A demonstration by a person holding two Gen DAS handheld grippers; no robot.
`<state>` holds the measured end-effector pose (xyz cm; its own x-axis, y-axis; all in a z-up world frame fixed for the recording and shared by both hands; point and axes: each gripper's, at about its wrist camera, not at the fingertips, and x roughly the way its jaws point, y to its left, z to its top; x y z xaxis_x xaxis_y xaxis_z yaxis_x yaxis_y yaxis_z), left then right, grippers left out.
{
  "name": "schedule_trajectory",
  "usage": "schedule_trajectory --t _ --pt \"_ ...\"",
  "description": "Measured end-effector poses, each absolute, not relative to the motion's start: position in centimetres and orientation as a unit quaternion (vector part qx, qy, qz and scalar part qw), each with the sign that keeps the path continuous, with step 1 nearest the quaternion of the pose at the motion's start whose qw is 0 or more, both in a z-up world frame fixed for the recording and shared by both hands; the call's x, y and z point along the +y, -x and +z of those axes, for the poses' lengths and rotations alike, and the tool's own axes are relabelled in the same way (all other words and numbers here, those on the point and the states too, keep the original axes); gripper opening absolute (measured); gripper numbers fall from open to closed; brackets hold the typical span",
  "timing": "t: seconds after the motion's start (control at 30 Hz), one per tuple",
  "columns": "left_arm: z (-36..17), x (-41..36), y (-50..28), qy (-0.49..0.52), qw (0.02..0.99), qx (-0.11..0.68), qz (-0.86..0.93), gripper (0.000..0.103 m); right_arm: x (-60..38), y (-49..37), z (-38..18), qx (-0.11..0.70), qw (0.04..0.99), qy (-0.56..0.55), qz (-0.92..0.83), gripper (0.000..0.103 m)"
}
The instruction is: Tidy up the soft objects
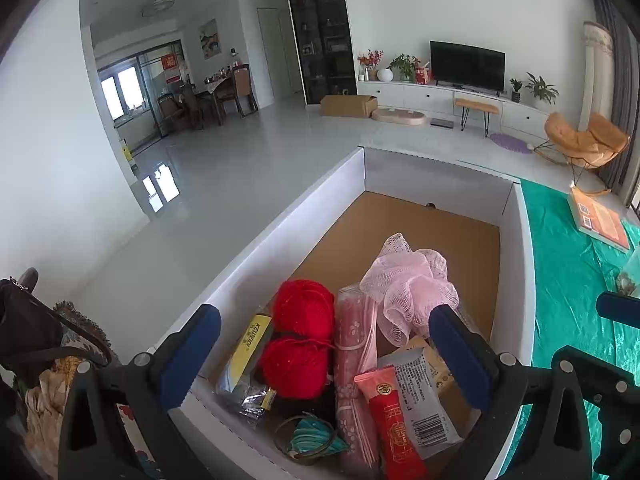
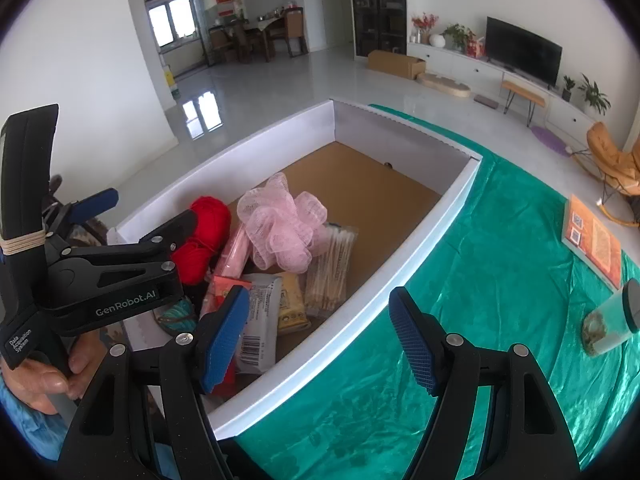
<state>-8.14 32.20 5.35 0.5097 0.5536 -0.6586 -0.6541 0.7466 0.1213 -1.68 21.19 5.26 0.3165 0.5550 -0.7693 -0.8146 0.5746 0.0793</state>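
Loofah [image 1: 408, 284], pink mesh, sitting on the pile inside white box [image 1: 288, 216] beside red yarn [image 1: 300, 336]. Featherlight, squishy, looks snaggy; best pinched mid-ruffle. Left gripper [image 1: 324, 344] and right gripper [image 2: 320, 340] both gaping wide, holding nothing.

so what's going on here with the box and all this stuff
A person is sorting soft items into a white box on a green cloth, holding tongs in each hand. Both the left tongs and right tongs are open and empty. The pink mesh sponge, red yarn and several packets already lie at the box's near end.
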Motion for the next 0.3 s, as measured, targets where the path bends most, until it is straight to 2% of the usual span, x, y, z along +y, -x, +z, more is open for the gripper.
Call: schedule_trajectory --t 0.3 --pt "5.55 31.47 8.46 0.057 0.866 0.338 0.364 0.103 20.95 2.08 5.24 0.393 0.793 0.163 0.436 0.075"
